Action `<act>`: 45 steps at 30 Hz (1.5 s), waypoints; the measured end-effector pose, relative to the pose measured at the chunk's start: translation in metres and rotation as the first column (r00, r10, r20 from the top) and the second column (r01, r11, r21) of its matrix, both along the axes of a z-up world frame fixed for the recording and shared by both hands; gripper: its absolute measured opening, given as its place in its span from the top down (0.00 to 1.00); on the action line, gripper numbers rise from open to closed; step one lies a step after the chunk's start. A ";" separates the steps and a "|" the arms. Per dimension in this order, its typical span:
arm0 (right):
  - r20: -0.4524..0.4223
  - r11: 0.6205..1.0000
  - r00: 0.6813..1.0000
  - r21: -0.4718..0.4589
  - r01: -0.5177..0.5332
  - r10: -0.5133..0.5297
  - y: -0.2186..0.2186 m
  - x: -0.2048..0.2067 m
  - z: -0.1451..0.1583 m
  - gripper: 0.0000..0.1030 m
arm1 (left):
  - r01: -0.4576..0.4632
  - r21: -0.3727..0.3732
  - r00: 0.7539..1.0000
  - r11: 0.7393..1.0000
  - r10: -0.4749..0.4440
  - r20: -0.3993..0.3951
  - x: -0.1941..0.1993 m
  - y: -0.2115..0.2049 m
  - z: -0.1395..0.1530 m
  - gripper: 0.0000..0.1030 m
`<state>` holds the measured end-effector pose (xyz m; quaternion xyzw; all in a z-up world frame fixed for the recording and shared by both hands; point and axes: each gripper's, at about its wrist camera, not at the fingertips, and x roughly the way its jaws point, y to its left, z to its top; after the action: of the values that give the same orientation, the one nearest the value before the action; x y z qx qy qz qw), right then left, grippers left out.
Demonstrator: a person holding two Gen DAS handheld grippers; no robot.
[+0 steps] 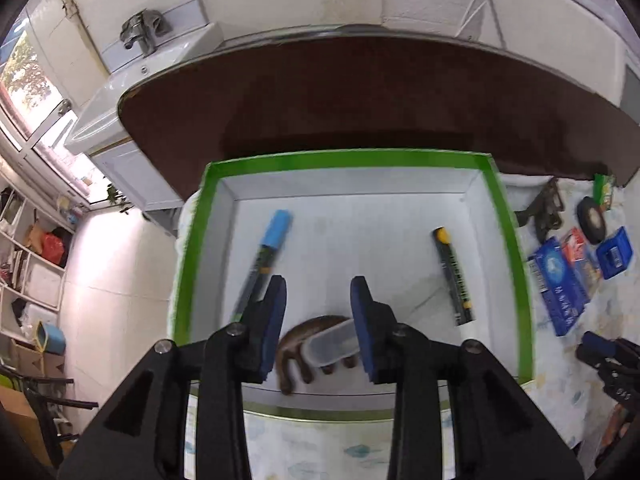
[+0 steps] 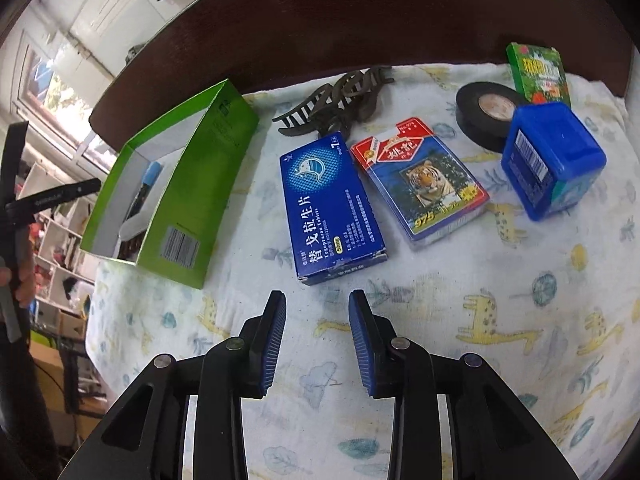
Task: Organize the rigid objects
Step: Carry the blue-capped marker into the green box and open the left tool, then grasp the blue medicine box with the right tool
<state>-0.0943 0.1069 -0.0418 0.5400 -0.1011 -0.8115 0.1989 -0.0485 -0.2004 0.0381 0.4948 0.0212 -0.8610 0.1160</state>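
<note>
Two tongs hang over the table [image 2: 400, 8], both spread with nothing between the pads. Below the left tongs [image 1: 319, 320] sits the green box [image 1: 340, 159]; inside, a blue marker [image 1: 264, 256] lies just left of them, a yellow marker [image 1: 454, 276] to the right, and a clear case [image 1: 330, 342] on a brown clip [image 1: 304, 332] between the pads' line. Ahead of the right tongs [image 2: 317, 332] lie a blue carton [image 2: 332, 208], cards [image 2: 420, 178], tape [image 2: 486, 112] and a blue tub [image 2: 554, 160].

Domestic interior, likely a home: washbasin with tap [image 1: 142, 32] beside window [image 1: 28, 80], cluttered white shelving [image 1: 28, 248], dark wooden table [image 1: 360, 96] under printed cloth [image 2: 400, 320].
</note>
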 end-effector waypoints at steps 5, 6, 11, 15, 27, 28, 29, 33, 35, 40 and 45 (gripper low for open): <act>0.031 0.992 0.997 -0.099 0.074 -0.071 0.011 -0.003 -0.006 0.68 | 0.272 -0.024 0.958 0.962 -0.273 -0.091 -0.029 0.116 0.027 0.07; 0.034 0.990 0.995 -0.106 0.098 -0.095 0.012 -0.004 -0.007 0.68 | 0.315 -0.048 0.945 0.948 -0.318 -0.073 -0.040 0.138 0.023 0.07; -0.005 0.997 0.997 -0.030 0.078 -0.078 -0.003 0.003 -0.010 0.68 | 0.396 0.059 0.908 0.916 -0.400 0.122 -0.099 0.186 -0.027 0.61; -0.040 0.998 0.998 0.045 0.052 -0.050 -0.017 0.007 -0.014 0.68 | 0.357 0.057 0.907 0.933 -0.360 0.219 -0.118 0.184 -0.066 0.64; -0.095 0.986 0.987 0.087 0.140 -0.131 0.026 -0.006 -0.015 0.68 | 0.429 0.250 0.844 0.868 -0.484 0.233 -0.075 0.192 -0.088 0.63; -0.072 0.989 0.988 0.039 0.143 -0.140 0.037 -0.006 -0.016 0.68 | 0.429 0.225 0.849 0.875 -0.475 0.231 -0.070 0.195 -0.088 0.63; -0.038 0.988 0.988 -0.024 0.150 -0.150 0.047 -0.007 -0.018 0.68 | 0.418 0.219 0.857 0.882 -0.463 0.228 -0.067 0.195 -0.087 0.64; 0.014 0.964 0.973 -0.137 0.230 -0.230 0.067 -0.010 -0.016 0.68 | 0.383 0.230 0.896 0.895 -0.421 0.144 -0.074 0.188 -0.070 0.63; 0.022 0.948 0.963 -0.169 0.270 -0.270 0.065 -0.013 -0.012 0.68 | 0.388 0.205 0.900 0.899 -0.417 0.125 -0.086 0.188 -0.067 0.62; 0.096 0.940 0.952 -0.158 0.302 -0.290 0.052 -0.035 -0.022 0.68 | 0.419 0.215 0.873 0.882 -0.456 0.171 -0.097 0.203 -0.088 0.61; 0.050 0.958 0.963 -0.102 0.269 -0.265 0.040 -0.035 -0.016 0.68 | 0.472 0.120 0.866 0.873 -0.485 0.123 -0.072 0.216 -0.070 0.61</act>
<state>-0.1290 0.1472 -0.0581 0.5243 -0.2204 -0.8144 0.1148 -0.1202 0.0156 -0.0319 0.5518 -0.0740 -0.8218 -0.1212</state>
